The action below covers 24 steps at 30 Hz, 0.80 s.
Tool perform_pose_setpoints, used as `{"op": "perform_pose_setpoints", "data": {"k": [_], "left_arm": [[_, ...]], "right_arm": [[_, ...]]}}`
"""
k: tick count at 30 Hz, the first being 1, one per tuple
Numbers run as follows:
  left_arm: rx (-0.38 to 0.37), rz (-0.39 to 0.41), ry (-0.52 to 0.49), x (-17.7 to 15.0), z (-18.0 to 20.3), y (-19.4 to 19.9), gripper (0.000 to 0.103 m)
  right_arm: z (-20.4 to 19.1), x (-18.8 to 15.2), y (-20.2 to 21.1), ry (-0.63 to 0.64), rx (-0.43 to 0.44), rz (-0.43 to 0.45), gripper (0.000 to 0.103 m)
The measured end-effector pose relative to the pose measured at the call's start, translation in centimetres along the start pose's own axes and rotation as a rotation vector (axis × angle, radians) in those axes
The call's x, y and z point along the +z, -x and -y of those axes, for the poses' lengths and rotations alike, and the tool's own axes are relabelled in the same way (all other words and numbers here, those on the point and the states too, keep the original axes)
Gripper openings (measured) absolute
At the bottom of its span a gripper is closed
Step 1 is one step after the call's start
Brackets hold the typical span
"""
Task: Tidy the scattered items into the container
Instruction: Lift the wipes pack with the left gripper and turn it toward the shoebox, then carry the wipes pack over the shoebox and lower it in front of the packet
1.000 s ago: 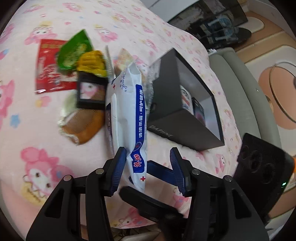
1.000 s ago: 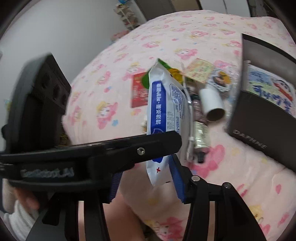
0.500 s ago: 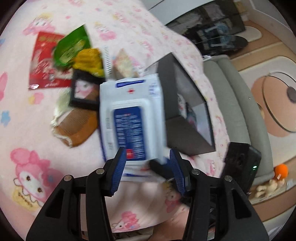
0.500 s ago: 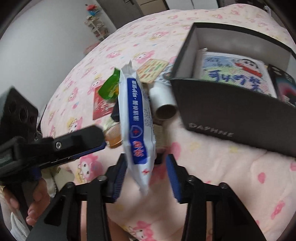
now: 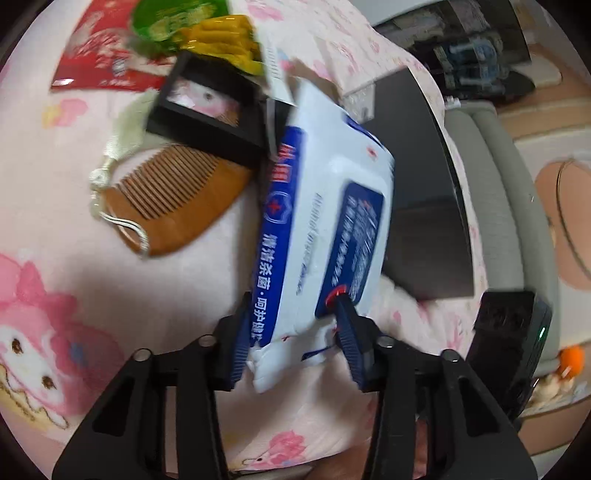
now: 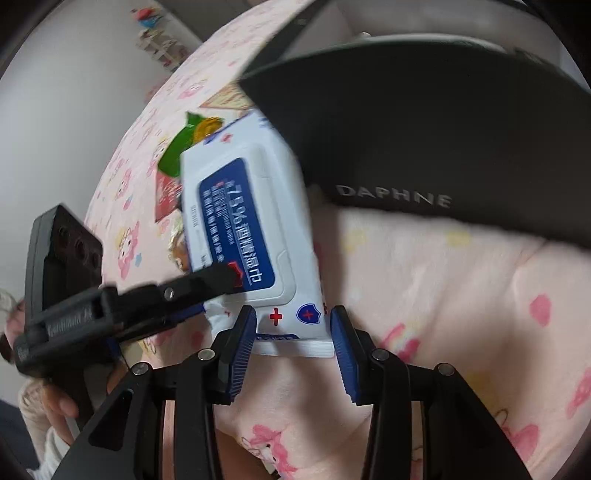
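A white and blue wipes pack lies tilted on the pink bedspread against the black DAPHNE box. My left gripper is wide open around the pack's near end, its fingers touching or close beside it. My right gripper is open with the pack's bottom edge between its jaws. The left gripper's finger also shows in the right wrist view, lying over the pack. The box also shows in the left wrist view.
A wooden comb, a small black frame, a yellow packet, a green packet and a red packet lie left of the pack. A grey sofa stands beyond the bed's edge.
The wipes pack has turned from edge-on to face-up and dropped lower onto the bed beside the box. Both grippers have moved closer to it and the box.
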<state>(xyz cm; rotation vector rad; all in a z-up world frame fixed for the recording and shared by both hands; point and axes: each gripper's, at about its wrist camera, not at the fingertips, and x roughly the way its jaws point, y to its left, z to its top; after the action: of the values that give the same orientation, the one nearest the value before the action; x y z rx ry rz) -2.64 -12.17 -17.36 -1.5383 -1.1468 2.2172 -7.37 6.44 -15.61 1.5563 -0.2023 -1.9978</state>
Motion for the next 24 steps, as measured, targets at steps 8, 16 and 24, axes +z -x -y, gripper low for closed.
{"op": "perform_pose_setpoints", "data": {"k": [8, 16, 24], "left_arm": [[-0.004, -0.116, -0.076, -3.3, 4.0, -2.3, 0.028], [0.090, 0.056, -0.097, -0.6, 3.5, 2.8, 0.046], [0.195, 0.151, -0.163, 4.7, 3.5, 3.4, 0.032]], "right_arm": [[2.2, 1.1, 5.0, -0.060, -0.033, 0.151, 0.037], [3.8, -0.6, 4.4, -0.107, -0.036, 0.045, 0.039], [3.9, -1.4, 0.9, -0.120, 0.069, -0.061, 0.043]]}}
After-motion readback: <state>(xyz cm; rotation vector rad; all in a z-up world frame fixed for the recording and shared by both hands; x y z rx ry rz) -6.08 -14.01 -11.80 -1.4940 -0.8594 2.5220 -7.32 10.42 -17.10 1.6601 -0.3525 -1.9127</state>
